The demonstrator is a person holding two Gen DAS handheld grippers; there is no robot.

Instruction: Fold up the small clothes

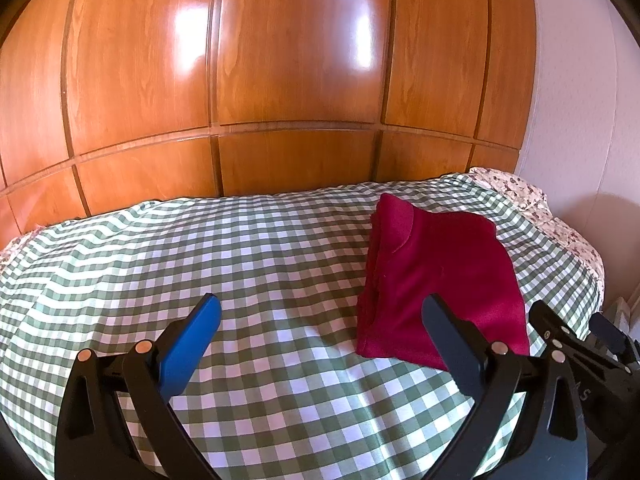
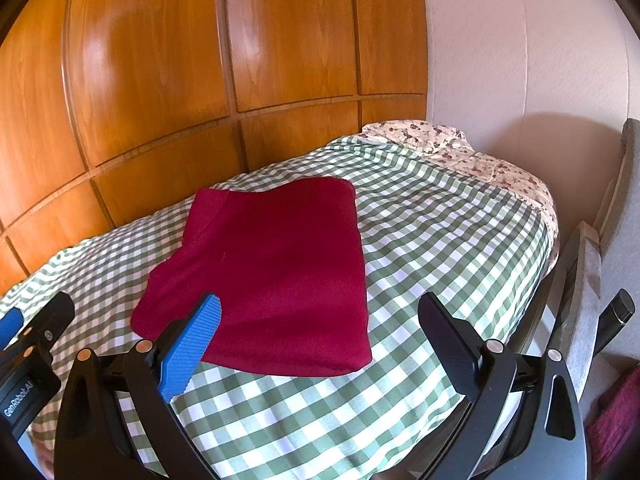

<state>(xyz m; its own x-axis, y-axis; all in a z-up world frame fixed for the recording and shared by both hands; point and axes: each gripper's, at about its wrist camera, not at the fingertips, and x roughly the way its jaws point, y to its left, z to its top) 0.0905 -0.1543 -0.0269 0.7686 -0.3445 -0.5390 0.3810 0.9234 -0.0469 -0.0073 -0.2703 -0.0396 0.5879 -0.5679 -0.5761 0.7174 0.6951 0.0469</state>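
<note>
Here, one folded red garment point(image 2: 272, 276), two wide-apart grippers point(image 1: 320, 320) point(image 2: 320, 320).

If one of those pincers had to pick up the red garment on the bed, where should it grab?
Probably the near edge of the red garment, coming in low from the front. It lies flat and folded on the checked cover, and its layered edges sit nearest the open right gripper, so one finger could slide under the stack. The open left gripper is beside it, over bare cover.

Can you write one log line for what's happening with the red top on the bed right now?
red top: folded, flat on checked bedcover | left gripper: open, empty | right gripper: open, empty
</note>
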